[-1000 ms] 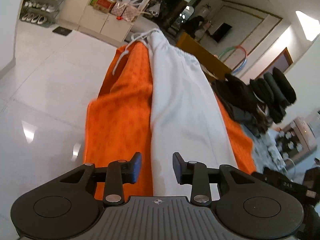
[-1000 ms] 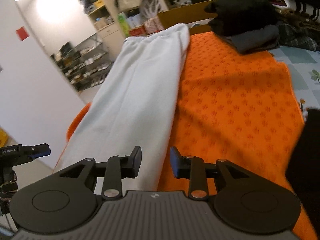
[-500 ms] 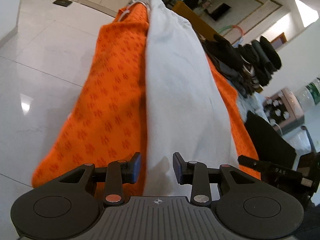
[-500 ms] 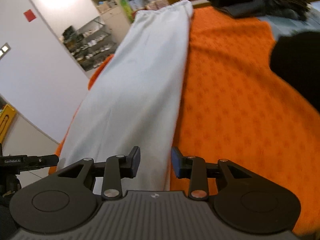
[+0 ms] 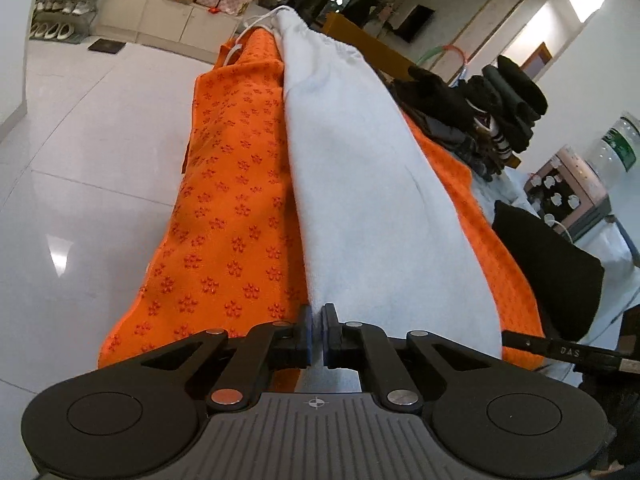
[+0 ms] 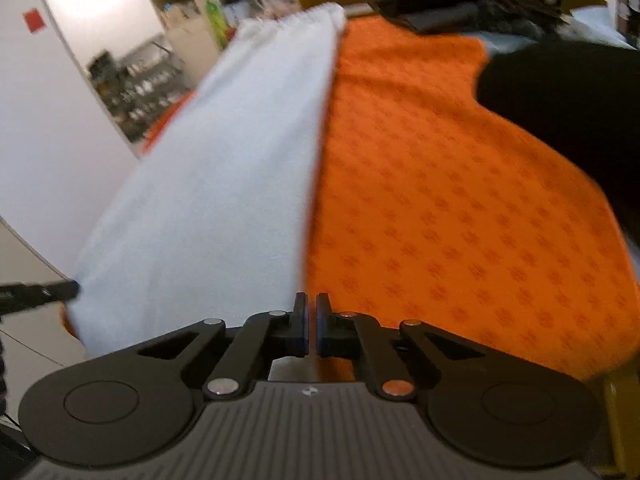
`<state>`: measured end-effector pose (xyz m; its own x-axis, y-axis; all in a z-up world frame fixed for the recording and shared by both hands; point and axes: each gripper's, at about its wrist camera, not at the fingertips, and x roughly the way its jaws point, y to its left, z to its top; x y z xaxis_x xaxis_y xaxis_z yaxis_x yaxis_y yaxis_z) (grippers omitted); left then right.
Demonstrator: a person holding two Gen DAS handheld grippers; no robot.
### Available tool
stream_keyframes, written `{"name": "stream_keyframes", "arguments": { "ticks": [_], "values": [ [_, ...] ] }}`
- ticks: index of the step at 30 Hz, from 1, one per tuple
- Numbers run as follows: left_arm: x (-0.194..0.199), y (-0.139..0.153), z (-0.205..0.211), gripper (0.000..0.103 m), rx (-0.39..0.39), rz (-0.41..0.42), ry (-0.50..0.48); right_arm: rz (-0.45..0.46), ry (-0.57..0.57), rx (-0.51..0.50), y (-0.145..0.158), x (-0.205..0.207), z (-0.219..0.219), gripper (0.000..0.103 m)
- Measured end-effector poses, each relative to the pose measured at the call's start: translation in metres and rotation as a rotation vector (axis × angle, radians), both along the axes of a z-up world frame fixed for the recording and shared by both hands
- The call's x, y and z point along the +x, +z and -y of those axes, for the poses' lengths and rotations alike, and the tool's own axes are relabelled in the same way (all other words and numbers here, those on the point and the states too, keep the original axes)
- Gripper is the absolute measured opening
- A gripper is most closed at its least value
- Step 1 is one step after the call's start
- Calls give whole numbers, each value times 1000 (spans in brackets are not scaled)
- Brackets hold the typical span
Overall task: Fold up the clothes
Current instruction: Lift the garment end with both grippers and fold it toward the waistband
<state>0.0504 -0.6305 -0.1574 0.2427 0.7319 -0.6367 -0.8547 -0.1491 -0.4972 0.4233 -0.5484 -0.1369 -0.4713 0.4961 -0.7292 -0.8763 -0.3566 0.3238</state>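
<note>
On the orange mat [image 5: 236, 216], white trousers [image 5: 360, 184] stretch lengthwise away from both tools, waistband farthest; left gripper [image 5: 316, 334] and right gripper [image 6: 311, 326] each pinch a near hem corner, jaws nearly closed.

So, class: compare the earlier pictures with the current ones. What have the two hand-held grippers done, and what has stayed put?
Both have closed. The left hand-held gripper shut its jaws on the near end of the white trousers, at their left edge; the right hand-held gripper shut on the right edge. Both were open a second ago. The trousers still lie lengthwise on the orange cloth, and the dark clothes pile is unmoved.
</note>
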Motion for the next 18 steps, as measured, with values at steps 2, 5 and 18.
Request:
{"name": "stream_keyframes", "arguments": {
  "ticks": [2,5,18],
  "values": [
    [1,1,9,14,25,-12,-12,-29,-2,3,1,9,11,7],
    [7,-2,24,25,26,-24,-55,-65,43,17,1,14,32,11],
    [52,-76,34,52,-96,-112,-293,-46,186,-77,-66,10,74,44]
  ]
}}
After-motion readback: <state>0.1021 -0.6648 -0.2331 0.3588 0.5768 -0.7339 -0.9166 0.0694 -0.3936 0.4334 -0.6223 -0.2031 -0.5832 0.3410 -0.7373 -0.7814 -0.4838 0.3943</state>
